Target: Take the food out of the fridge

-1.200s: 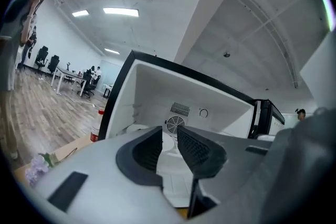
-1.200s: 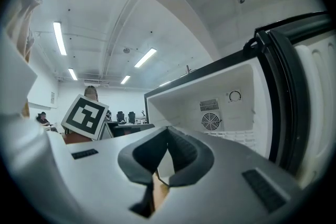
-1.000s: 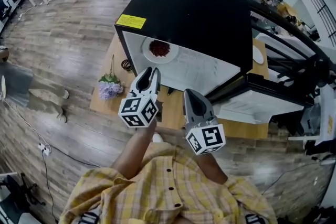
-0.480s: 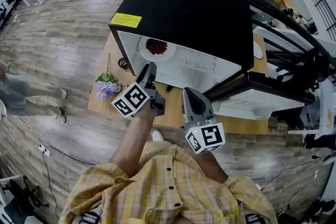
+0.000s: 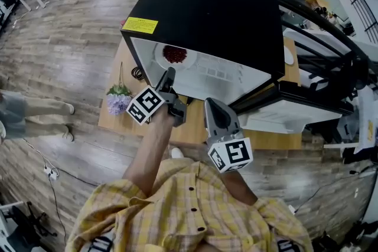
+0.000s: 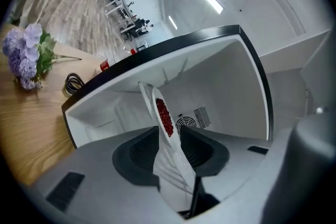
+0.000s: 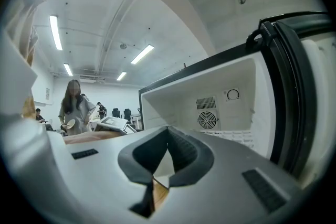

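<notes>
A black mini fridge [image 5: 212,9] lies on a wooden table [image 5: 118,121] with its white inside facing me. Inside, at the left, a white plate [image 5: 163,62] holds red food [image 5: 175,54]. My left gripper [image 5: 169,75] is rolled onto its side at the fridge's mouth, right at the plate's near rim. In the left gripper view the plate [image 6: 152,99] and its red food [image 6: 165,115] show edge-on in line with the gap; the jaws are opening and the pads do not press on it. My right gripper [image 5: 214,104] hangs lower, in front of the opening, shut and empty.
The fridge door [image 5: 295,109] stands open at the right. Purple flowers [image 5: 120,100] and a black cable coil [image 5: 139,73] lie on the table left of the fridge. A person [image 7: 76,107] stands in the background; another person's legs [image 5: 35,109] show at the left.
My left gripper has rolled onto its side, sunk and moved in toward the plate, and its jaws have spread. The right gripper has stayed put.
</notes>
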Demonstrator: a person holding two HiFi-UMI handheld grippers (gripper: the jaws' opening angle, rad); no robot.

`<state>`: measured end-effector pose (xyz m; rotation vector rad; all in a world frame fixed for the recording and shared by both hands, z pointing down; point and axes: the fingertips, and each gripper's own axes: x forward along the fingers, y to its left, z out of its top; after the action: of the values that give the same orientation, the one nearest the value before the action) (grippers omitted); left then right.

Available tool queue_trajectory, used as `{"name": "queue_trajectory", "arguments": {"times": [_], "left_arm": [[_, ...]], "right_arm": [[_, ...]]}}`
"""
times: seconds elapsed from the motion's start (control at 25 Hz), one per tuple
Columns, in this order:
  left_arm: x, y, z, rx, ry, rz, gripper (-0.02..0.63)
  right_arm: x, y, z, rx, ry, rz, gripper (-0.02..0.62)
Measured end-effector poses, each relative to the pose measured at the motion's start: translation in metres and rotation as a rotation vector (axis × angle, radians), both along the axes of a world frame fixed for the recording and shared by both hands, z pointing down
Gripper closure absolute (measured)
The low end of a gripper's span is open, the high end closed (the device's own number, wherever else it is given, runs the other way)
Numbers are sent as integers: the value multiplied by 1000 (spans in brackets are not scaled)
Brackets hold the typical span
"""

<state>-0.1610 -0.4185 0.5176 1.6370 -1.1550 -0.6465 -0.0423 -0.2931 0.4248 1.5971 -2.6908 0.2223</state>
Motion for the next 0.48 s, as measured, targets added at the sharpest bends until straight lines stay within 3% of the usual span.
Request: {"name": "queue_trajectory", "arguments": {"times": [0.28, 0.48], "left_arm": [[-1, -13, 17, -75, 193, -54, 486], [-3, -22, 23, -93, 232, -83, 489]], "right_arm": [[3, -2, 1, -8, 11, 12, 589], [3, -2, 2, -8, 31, 19, 589]]}}
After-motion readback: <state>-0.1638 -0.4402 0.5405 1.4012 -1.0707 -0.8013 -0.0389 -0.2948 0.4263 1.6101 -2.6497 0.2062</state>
